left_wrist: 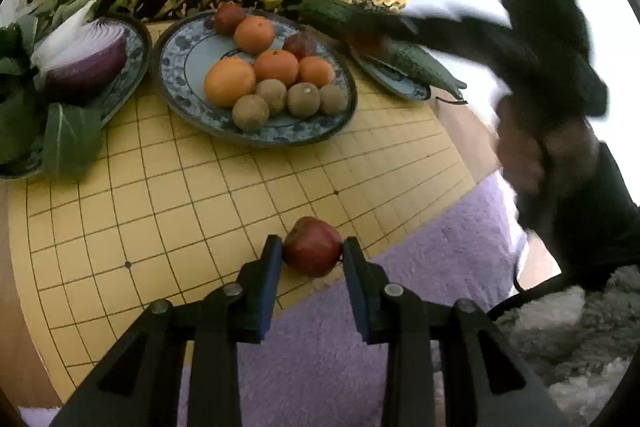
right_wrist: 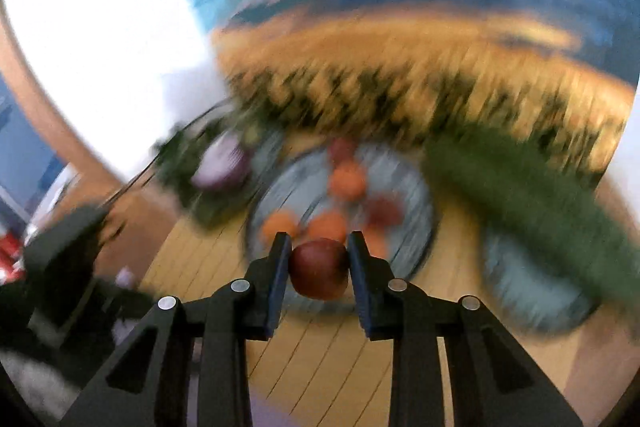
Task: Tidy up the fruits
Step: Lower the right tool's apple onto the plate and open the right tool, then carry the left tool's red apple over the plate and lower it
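We see the left tongs (left_wrist: 312,247) closed on a small red fruit (left_wrist: 313,246), their two blue pads pressing its left and right sides. That fruit sits low over the near edge of the yellow gridded board (left_wrist: 180,211), where the board meets a lilac fleecy cloth (left_wrist: 320,339); we cannot tell whether it touches the board. The left tongs point steeply downward toward the surface.

In the right wrist view, the right tongs (right_wrist: 319,259) grip a second red fruit (right_wrist: 319,269) the same way, pinched between both pads. This fruit is held in the air in front of the blue patterned plate (left_wrist: 176,67), which carries oranges (left_wrist: 229,81), brown round fruits (left_wrist: 303,99) and more red ones; the background here is badly blurred. From the left view, the right tongs reach in from the right side, gripped by a hand (left_wrist: 532,147), their tips over the green bitter gourd (left_wrist: 424,63) on the far right plate
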Available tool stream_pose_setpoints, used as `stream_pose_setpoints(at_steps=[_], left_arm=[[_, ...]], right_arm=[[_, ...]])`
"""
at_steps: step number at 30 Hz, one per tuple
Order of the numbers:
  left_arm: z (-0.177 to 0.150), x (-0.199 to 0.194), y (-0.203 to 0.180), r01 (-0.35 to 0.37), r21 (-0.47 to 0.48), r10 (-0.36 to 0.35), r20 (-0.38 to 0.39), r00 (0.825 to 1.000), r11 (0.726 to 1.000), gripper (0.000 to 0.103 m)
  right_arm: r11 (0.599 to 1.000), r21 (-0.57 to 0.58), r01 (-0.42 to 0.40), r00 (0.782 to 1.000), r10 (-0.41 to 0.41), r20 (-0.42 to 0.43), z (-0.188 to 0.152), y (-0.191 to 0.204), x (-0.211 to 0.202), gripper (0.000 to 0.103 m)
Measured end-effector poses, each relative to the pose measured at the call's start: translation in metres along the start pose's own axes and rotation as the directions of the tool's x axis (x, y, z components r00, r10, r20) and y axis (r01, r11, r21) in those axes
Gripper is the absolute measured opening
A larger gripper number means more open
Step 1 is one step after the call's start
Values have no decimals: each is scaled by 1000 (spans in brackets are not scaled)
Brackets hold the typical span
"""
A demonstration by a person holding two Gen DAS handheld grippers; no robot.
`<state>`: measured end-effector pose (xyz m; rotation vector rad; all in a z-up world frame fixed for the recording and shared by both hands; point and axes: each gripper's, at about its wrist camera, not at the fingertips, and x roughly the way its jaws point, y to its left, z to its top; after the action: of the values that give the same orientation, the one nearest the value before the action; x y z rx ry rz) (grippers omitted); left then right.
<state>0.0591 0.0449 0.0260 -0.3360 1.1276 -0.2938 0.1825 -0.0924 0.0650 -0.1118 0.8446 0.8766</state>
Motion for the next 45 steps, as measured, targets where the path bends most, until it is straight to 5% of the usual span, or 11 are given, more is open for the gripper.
stream_pose_setpoints(at_steps=[5,10,13,15,22,28,32,36,40,45], left_arm=[[7,-3,4,0,-10,1,12,1000,1000,32],[16,-20,11,13,-36,-11,61,998,999,32],[29,-29,12,23,-41,-19,98,995,999,32],[36,-33,13,33,-44,-28,114,993,998,32],[59,-26,2,51,-36,-45,146,988,998,32],[94,-10,-18,34,-15,-31,166,986,999,32],[124,-3,-17,9,-86,9,202,979,996,32],[157,10,-10,-83,-157,112,190,975,984,32],[189,29,-7,-257,-105,270,148,951,961,32],[202,62,-2,-370,-44,372,37,928,928,33]], right_arm=[[996,67,62,998,-63,16,45,-30,41,30],[996,76,37,998,-34,-48,63,-36,80,32],[997,72,32,997,-27,-73,59,-36,84,48],[996,93,12,1000,-10,-26,55,-40,68,51],[966,243,-92,993,70,98,19,-57,-20,51],[943,327,-52,999,46,25,-40,-58,-40,51],[922,384,-43,997,64,-44,-71,-56,-28,51],[915,392,-95,990,129,-62,-82,-54,-20,51],[942,316,-110,987,140,-74,-80,-53,-12,51],[943,295,-155,982,180,-58,-72,-58,-5,51]])
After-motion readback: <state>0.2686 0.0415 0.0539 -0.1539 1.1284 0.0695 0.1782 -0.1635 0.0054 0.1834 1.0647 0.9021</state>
